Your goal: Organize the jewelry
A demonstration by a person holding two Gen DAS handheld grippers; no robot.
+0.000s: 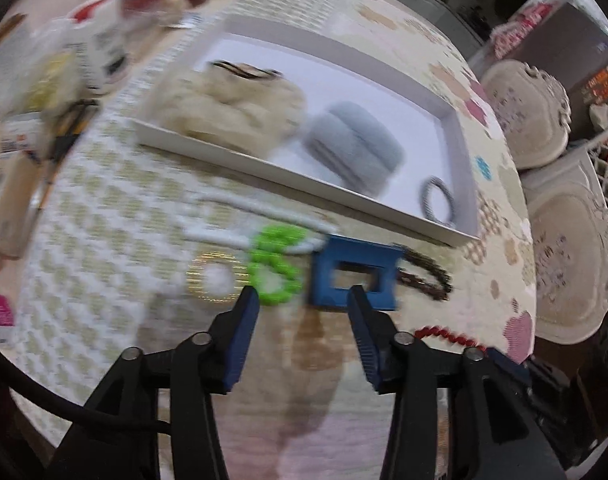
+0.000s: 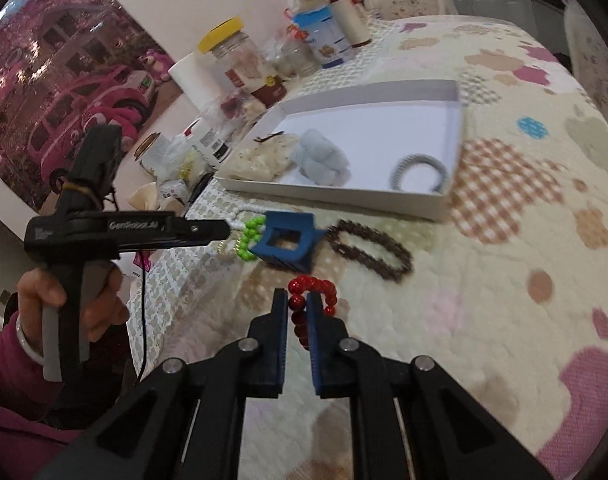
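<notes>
My left gripper [image 1: 302, 294] stands open over the quilted table, its tips just short of a blue claw clip [image 1: 355, 276] and a green bead bracelet [image 1: 276, 264]; nothing lies between its fingers. A brown bead bracelet [image 2: 371, 252] lies right of the clip. My right gripper [image 2: 297, 300] is shut on a red bead bracelet [image 2: 315, 284], whose loop curls past the tips. Behind them stands a white tray [image 2: 455, 120] holding a cream scrunchie [image 2: 260, 156], a blue-grey scrunchie [image 2: 323, 156] and a grey coil hair tie [image 2: 419, 170].
White beads [image 1: 232, 204] and a gold ring [image 1: 212, 276] lie left of the green bracelet. Jars and bottles [image 2: 228, 52] crowd the table's far left edge. Cream chairs [image 1: 523, 112] stand beyond the right edge. A hand [image 2: 92, 300] holds the left gripper.
</notes>
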